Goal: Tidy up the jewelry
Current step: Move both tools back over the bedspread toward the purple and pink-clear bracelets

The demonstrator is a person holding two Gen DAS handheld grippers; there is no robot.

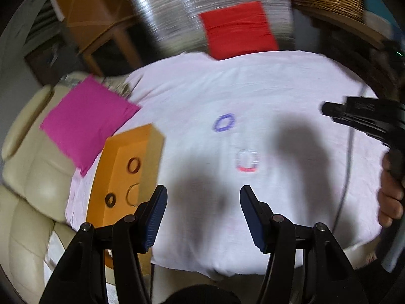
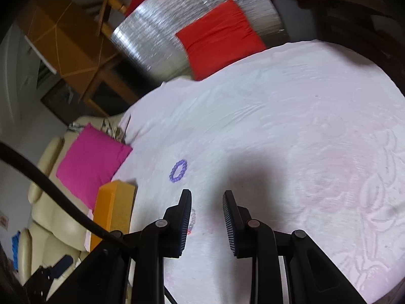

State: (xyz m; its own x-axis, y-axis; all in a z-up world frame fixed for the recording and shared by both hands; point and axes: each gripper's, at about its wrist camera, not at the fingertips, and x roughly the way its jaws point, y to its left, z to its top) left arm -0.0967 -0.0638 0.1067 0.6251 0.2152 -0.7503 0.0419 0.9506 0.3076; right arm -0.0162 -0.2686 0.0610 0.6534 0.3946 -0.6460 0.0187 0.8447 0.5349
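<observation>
While both tongs are held released above the white tablecloth (image 1: 278, 81), nothing is grasped by either of them. The left gripper (image 1: 203, 217) is seen with its jaws wide apart, and the right gripper (image 2: 207, 220) with its jaws apart more narrowly.

Two pieces of jewelry are left on the cloth. A purple beaded bracelet (image 1: 224, 122) lies ahead of the left gripper, well apart from it; in the right wrist view the same bracelet (image 2: 178, 170) is found ahead and a little to the left of the right jaws. A clear beaded bracelet with a red part (image 1: 247, 160) lies nearer, just ahead of the right finger of the left gripper. In the right wrist view it is mostly hidden behind the left finger of the right gripper.

To the left of the left gripper an orange box (image 1: 126, 172) is placed, and three rings or bracelets are already laid in it: a dark red one (image 1: 133, 165), a black one (image 1: 110, 200) and a thin one (image 1: 133, 193).

Such bracelets are judged to be very light and loose, probably threaded on elastic, so they are expected to bend and hang when lifted. The beads are smooth and may slip from the pads. It is advised that one side of the loop is pinched across the string of beads, one finger inside the ring and one outside. The soft cloth may be caught together with the beads.
</observation>
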